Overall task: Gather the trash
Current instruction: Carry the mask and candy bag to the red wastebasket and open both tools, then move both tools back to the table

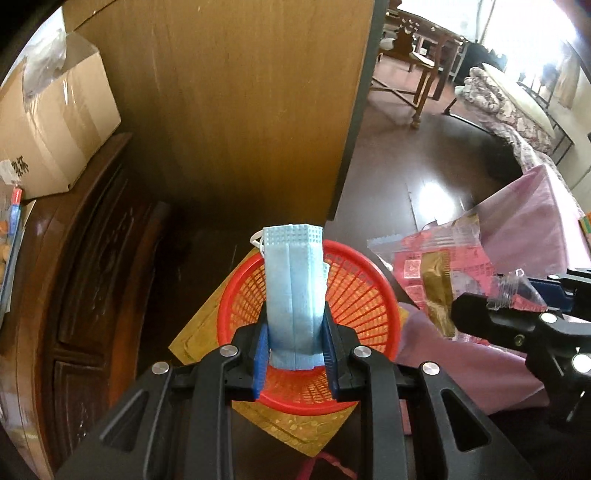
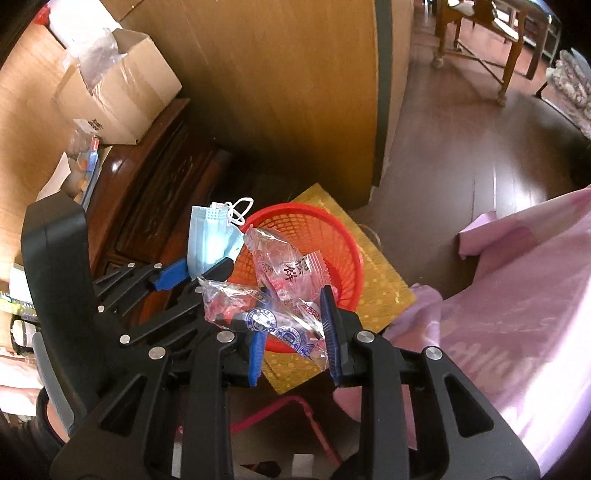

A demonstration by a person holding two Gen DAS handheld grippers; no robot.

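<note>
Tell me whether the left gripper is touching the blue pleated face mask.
Touching. In the left wrist view, the left gripper has both jaws pressed against the blue pleated face mask, holding it upright over the red plastic basket.

Daylight blows out the window (image 1: 517, 33) in the upper right, glare streaks the dark floor (image 1: 436, 192), left side's murky, fisheye bends edges hard.

**Hidden and cut off around the red basket**

The red basket (image 1: 364, 291) floor hides behind the face mask (image 1: 293, 295) and the wrappers (image 2: 284, 291). Left of the basket, the cardboard box (image 1: 55, 122) is cut by the frame edge, its print too small to read
</note>
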